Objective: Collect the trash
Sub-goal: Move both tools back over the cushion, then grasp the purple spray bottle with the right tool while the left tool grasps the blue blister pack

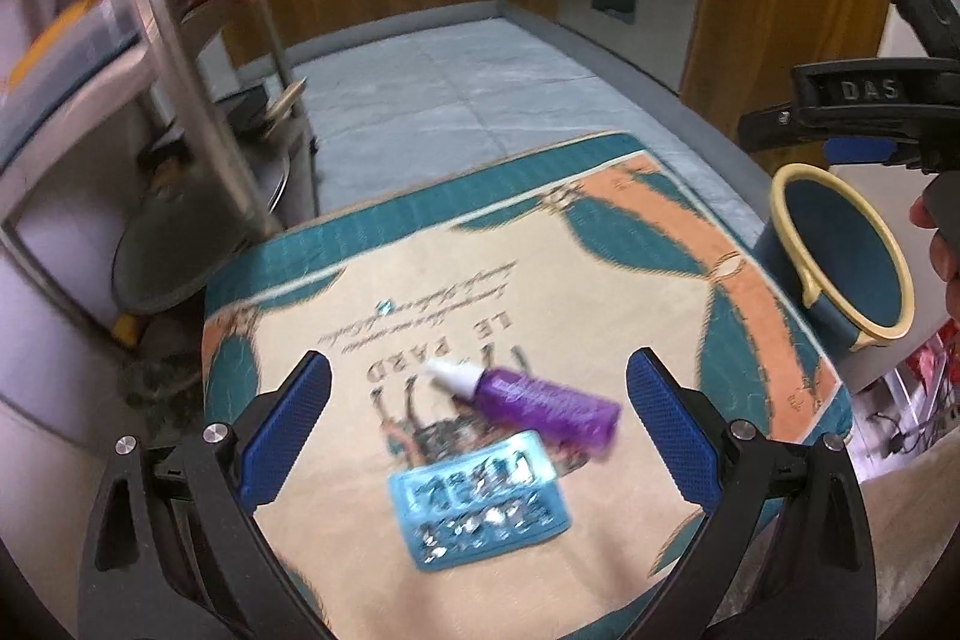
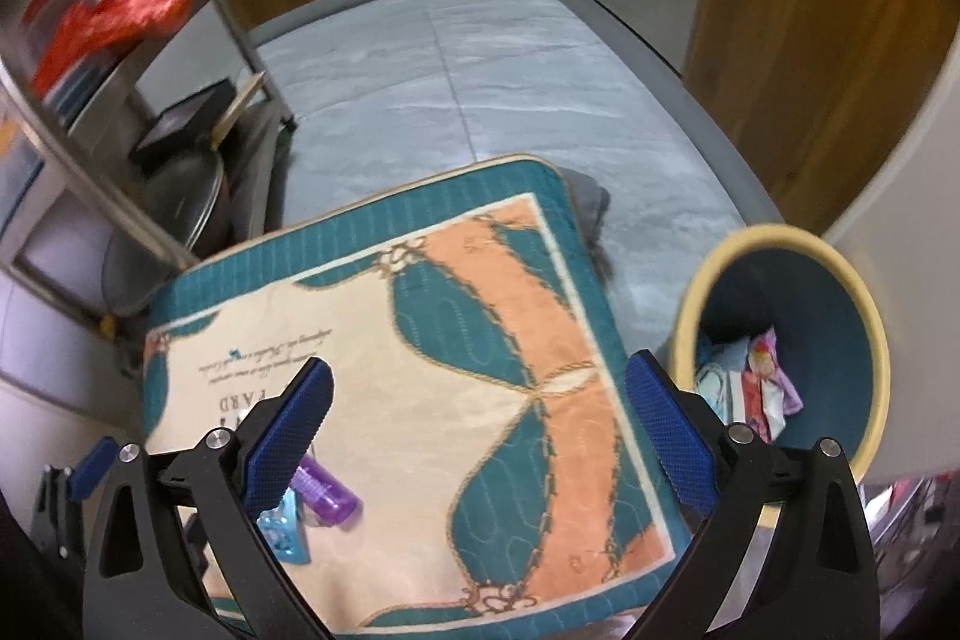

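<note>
A quilted cushion (image 1: pixel 540 280) in cream, teal and orange, printed with lettering, carries a purple bottle (image 1: pixel 540 400) with a white cap, lying on its side, and just beside it a light blue blister pack (image 1: pixel 480 502). The cushion rests above a grey tiled floor (image 1: pixel 468 88).

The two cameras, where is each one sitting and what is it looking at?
Left wrist: sits on the left gripper, looking down at the purple bottle and blue blister pack on the patterned mat; a hand shows at right.
Right wrist: sits on the right gripper, facing the mat and the bin holding wrappers.
Both share mat, bottle, blister pack, bin and each other's gripper.
</note>
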A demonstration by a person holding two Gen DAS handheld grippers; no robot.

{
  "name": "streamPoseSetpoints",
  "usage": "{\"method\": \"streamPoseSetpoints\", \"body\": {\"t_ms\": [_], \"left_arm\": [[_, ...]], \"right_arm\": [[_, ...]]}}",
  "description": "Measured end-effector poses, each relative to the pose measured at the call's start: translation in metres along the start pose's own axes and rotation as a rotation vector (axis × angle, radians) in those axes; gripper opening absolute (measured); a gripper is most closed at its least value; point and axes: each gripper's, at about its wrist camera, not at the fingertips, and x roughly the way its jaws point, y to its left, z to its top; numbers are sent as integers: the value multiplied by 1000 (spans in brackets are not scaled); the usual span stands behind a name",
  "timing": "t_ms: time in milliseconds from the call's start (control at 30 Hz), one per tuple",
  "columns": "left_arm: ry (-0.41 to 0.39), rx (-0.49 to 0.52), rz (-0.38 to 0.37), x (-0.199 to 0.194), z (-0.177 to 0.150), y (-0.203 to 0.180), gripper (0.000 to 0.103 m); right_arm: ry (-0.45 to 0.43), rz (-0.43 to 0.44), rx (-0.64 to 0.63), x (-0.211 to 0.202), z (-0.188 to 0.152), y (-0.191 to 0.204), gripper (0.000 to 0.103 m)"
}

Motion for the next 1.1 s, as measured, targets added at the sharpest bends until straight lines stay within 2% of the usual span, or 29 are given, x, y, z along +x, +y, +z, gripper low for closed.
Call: {"method": "streamPoseSetpoints", "body": {"t_ms": [100, 233, 333, 667, 733, 900, 1000, 1100], "left_arm": [[39, -23, 23, 9, -8, 13, 97], [90, -35, 74, 23, -18, 28, 97], [118, -59, 70, 29, -22, 35, 97], [193, -53, 58, 41, -38, 38, 97], [214, -64, 29, 45, -42, 36, 97], [274, -82, -37, 56, -50, 23, 97], [292, -97, -21, 57, -53, 22, 97], [271, -119, 2, 50, -49, 30, 97]], "right_arm": [[1, -1, -46, 4, -1, 16, 97], [26, 40, -37, 11, -2, 29, 97], [32, 43, -40, 12, -3, 35, 97], [68, 25, -74, 29, -17, 58, 97], [60, 23, -114, 34, -20, 62, 97], [96, 22, -122, 42, -24, 53, 96], [89, 35, -115, 39, -21, 49, 95], [111, 70, -159, 46, -27, 56, 92]]}}
